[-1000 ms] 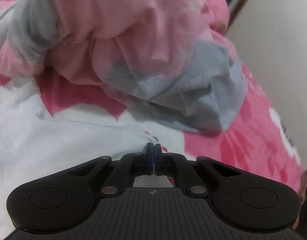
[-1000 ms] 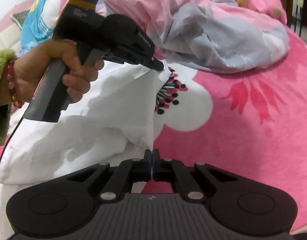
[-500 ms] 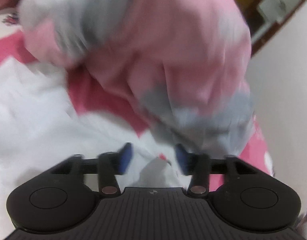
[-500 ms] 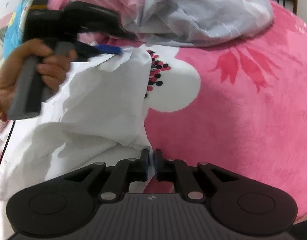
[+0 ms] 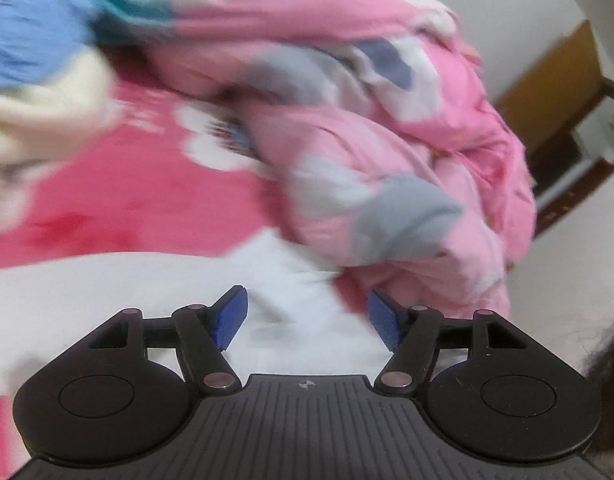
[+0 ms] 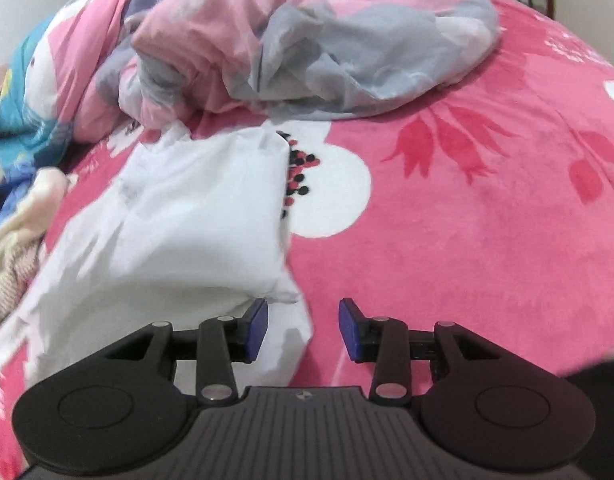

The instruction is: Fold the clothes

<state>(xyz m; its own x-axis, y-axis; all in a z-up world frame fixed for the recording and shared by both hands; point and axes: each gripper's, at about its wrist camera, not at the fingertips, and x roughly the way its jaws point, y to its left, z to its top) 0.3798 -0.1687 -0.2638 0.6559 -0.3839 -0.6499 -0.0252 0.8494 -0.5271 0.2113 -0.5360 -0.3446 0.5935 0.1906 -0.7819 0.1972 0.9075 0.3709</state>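
A white garment (image 6: 195, 232) lies partly folded on the pink flowered bed cover (image 6: 467, 220). My right gripper (image 6: 303, 330) stands open just above the garment's near right corner, holding nothing. In the left wrist view the same white garment (image 5: 147, 292) spreads under my left gripper (image 5: 307, 318), which is open and empty with its blue pads (image 5: 229, 316) wide apart. The left wrist view is blurred by motion.
A crumpled pink and grey duvet (image 6: 307, 40) is heaped at the back of the bed, also filling the right of the left wrist view as the duvet (image 5: 387, 120). Cream and blue clothes (image 6: 15, 216) lie at the left. A wall and wooden furniture (image 5: 567, 80) stand beyond.
Both grippers have let go of the white garment and opened. The garment has dropped onto the bed. The left gripper and its hand have left the right wrist view.
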